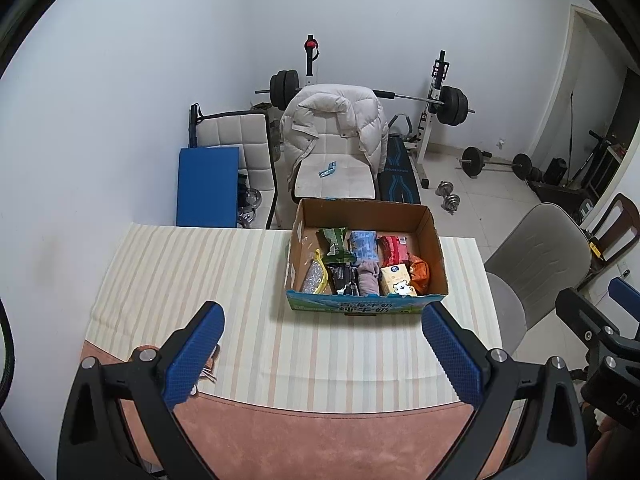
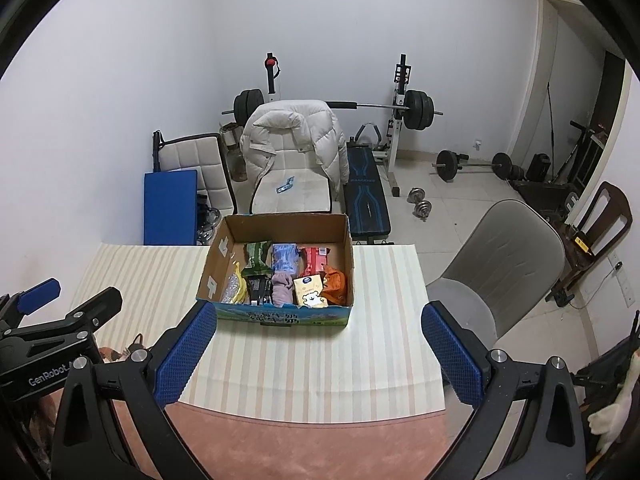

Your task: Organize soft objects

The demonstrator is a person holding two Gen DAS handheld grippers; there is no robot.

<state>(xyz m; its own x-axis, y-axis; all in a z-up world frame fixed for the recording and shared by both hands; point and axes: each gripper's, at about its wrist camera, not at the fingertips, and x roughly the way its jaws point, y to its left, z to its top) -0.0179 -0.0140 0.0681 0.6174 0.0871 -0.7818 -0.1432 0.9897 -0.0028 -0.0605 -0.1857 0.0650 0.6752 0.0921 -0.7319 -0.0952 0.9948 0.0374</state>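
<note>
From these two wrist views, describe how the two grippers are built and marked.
Both match. The left gripper and right gripper have black angular frames, silver round bolts, and blue finger pads with a fine grid texture. White "GenRobot" lettering marks the left body; partial "DAS" shows on the right body.

my left gripper [image 1: 322, 350] and my right gripper [image 2: 320, 350] both have blue cross-hatched pads on black frames. the tablecloth [image 2: 312, 364] is cream with pale peach stripes, over a pinkish-brown table [image 2: 304, 440]. the cardboard box [image 2: 276, 224] is brown, with a green and blue printed front. inside the box i see a green packet [image 2: 256, 256], a blue patterned cloth [image 2: 285, 258], a red packet [image 2: 316, 260], an orange bag [image 2: 334, 282], a mauve cloth [image 2: 282, 288] and a yellow packet with a white bear [image 2: 310, 292].
</note>
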